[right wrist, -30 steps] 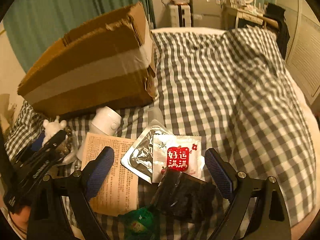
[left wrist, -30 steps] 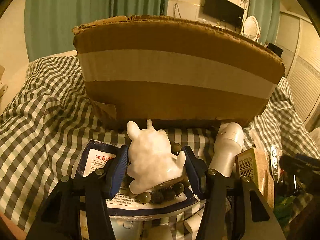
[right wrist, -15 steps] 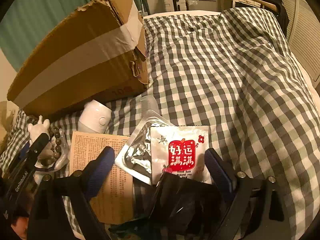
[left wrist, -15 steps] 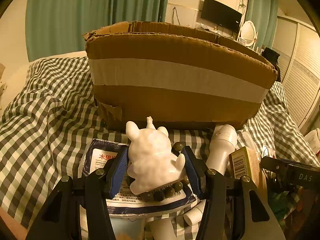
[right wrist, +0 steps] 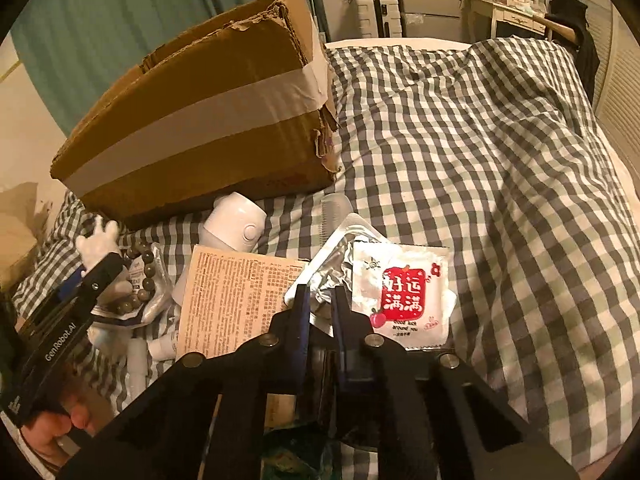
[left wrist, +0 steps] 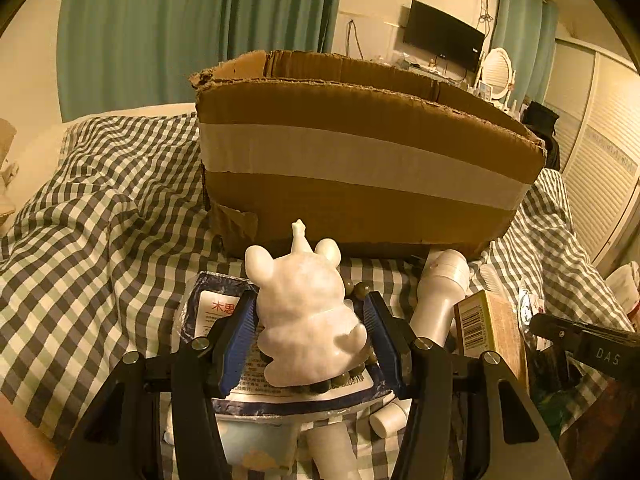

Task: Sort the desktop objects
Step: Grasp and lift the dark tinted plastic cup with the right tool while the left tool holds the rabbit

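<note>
A white animal figurine point(left wrist: 304, 320) sits between the blue pads of my left gripper point(left wrist: 310, 300), which is shut on it just above a blue-and-white packet point(left wrist: 216, 308). The same figurine point(right wrist: 98, 236) shows at the left of the right wrist view. An open, taped cardboard box point(left wrist: 360, 152) stands behind it on the bed. My right gripper point(right wrist: 320, 294) points down at the pile. Its jaws are closing and stand almost together, with a black glossy packet point(right wrist: 320, 364) pinched between the pads. A silver foil pouch point(right wrist: 336, 248) lies just past the tips.
A red-and-white sachet point(right wrist: 400, 292), a printed tan box point(right wrist: 232, 292), a white bottle point(left wrist: 440, 292) and a bead bracelet point(right wrist: 140, 280) lie before the cardboard box. The checked bedcover point(right wrist: 480, 160) stretches away to the right.
The right jaws have swung from wide apart to nearly together on the black packet. The left gripper has drawn back and up a little with the figurine, showing the box's open top.
</note>
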